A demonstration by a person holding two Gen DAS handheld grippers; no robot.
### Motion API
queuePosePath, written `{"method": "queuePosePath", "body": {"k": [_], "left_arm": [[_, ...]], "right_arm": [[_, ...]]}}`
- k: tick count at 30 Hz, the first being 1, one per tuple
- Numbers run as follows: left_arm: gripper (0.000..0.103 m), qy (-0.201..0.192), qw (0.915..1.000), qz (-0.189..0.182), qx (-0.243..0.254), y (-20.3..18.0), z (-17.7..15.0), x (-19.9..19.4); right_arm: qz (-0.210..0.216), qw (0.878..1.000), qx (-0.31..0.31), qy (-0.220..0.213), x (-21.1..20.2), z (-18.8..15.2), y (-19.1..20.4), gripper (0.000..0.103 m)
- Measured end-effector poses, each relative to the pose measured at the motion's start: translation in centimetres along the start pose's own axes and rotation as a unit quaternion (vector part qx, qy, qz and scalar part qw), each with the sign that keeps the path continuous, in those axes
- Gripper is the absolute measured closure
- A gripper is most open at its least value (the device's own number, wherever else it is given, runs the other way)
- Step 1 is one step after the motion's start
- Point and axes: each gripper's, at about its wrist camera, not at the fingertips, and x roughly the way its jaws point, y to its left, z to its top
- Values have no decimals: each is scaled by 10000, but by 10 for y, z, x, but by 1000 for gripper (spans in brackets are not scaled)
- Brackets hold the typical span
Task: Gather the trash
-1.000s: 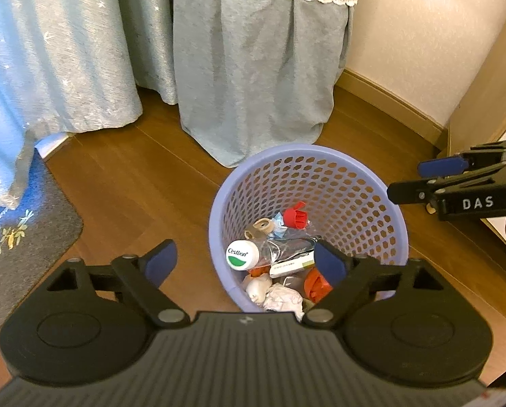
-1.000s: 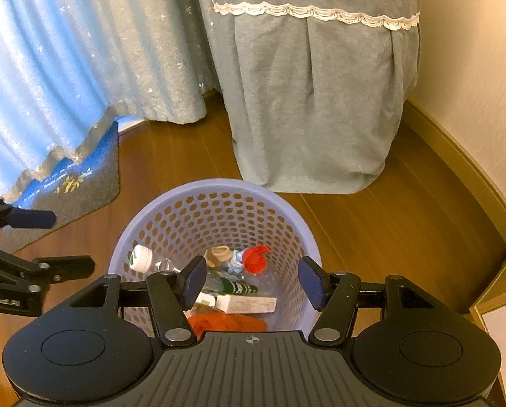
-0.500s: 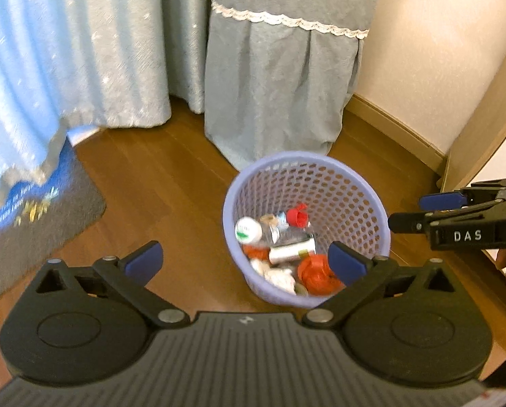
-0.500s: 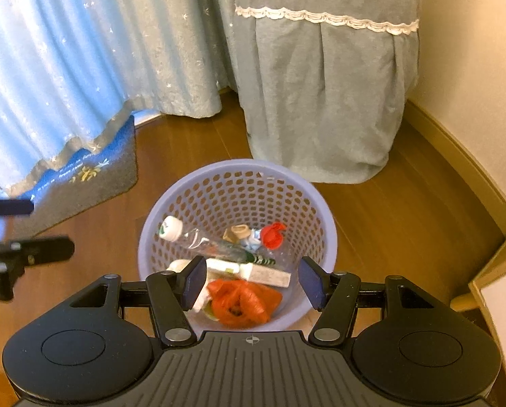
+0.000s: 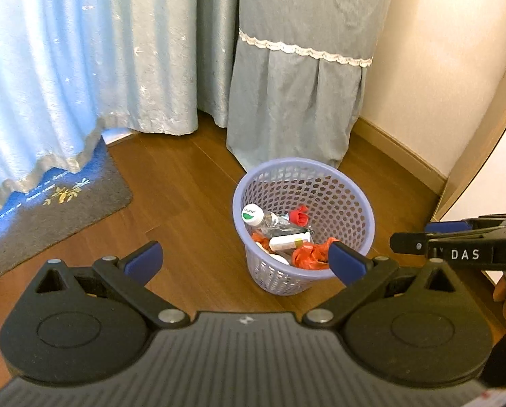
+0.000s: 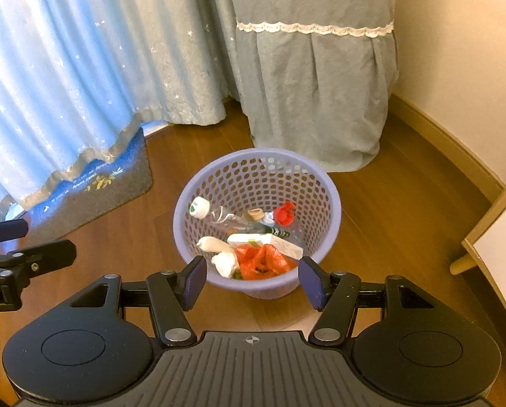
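- Now, left wrist view: the left claw (image 5: 245,260) stands spread as wide as it goes, having just been opening, with nothing between its pads.
- Ahead of it and a little to its right, a lilac basket (image 5: 349,186) sits on the wooden floor (image 5: 191,196), holding a clear bottle (image 5: 269,218), a white box (image 5: 288,242), a red cap (image 5: 299,216) and an orange bag (image 5: 308,254).
- Right of it, the right claw (image 5: 410,235) pokes in side-on.
- Right wrist view: the right claw (image 6: 252,283) is partly open and empty, above the basket's (image 6: 198,183) near rim.
- Left of it lie a mat (image 6: 93,196) and the left claw (image 6: 22,244).
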Motion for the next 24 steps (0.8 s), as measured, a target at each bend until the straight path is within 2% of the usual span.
{"method": "queuePosePath", "body": {"k": [5,9,18,24], "left_arm": [[1,38,9996,105,-267,0,-16,-27],[1,58,9988,120,-480,-2,-28,-49],[1,19,9990,308,-313,-11,-41,-86],[1,-64,9990,340,-273,-10,-47,-93]], "right_arm": [[-149,9997,-77,-155,-26,-19,12,45],[-100,9997,-155,-183,-42,-37,23,45],[-58,9991,-384,-185,-65,-57,41,45],[-196,9986,-458,-175,-72,-67,45,45]]}}
